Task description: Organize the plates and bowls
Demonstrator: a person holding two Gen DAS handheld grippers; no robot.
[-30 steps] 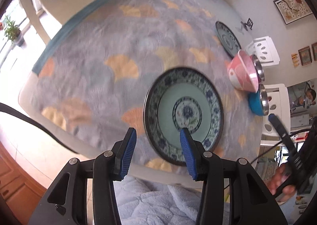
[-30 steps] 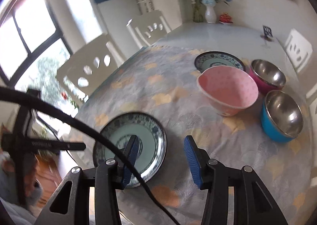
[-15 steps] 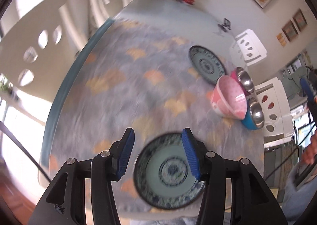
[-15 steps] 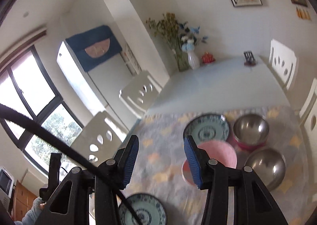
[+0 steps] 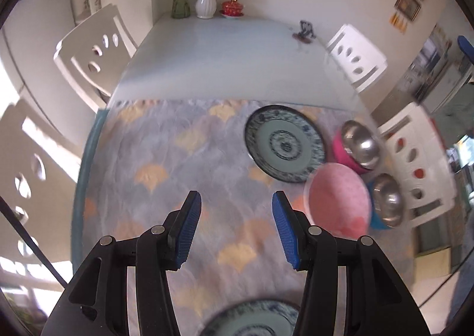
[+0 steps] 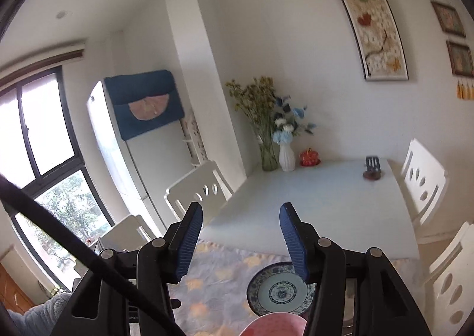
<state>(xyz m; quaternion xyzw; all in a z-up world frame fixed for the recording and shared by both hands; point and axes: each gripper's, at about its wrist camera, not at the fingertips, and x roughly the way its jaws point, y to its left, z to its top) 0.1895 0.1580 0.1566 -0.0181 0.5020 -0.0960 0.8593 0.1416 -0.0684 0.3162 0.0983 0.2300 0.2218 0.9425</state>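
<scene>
In the left wrist view my left gripper [image 5: 235, 228] is open and empty above the patterned cloth [image 5: 166, 164]. A blue-and-white plate [image 5: 284, 143] lies ahead to the right. A pink bowl [image 5: 337, 202] sits right of my fingers, with a steel bowl with a magenta outside [image 5: 360, 145] and a steel bowl with a blue outside [image 5: 386, 202] beside it. A second blue-and-white plate [image 5: 251, 318] shows at the bottom edge below the gripper. In the right wrist view my right gripper [image 6: 241, 242] is open and empty, tilted up toward the wall; the far plate [image 6: 280, 291] and the pink bowl's rim [image 6: 275, 325] show low.
White chairs [image 5: 91, 54] stand on the left and a white chair [image 5: 355, 57] on the right of the table. A white vase with flowers [image 5: 206, 1], a red jar [image 5: 232, 7] and a small dark holder [image 5: 305, 30] stand on the bare far tabletop. A cable [image 6: 74, 256] crosses the right wrist view.
Both grippers have tilted upward and stayed open. The near plate has slid from between the left fingers to the bottom edge. The right view now shows mostly wall and far table.
</scene>
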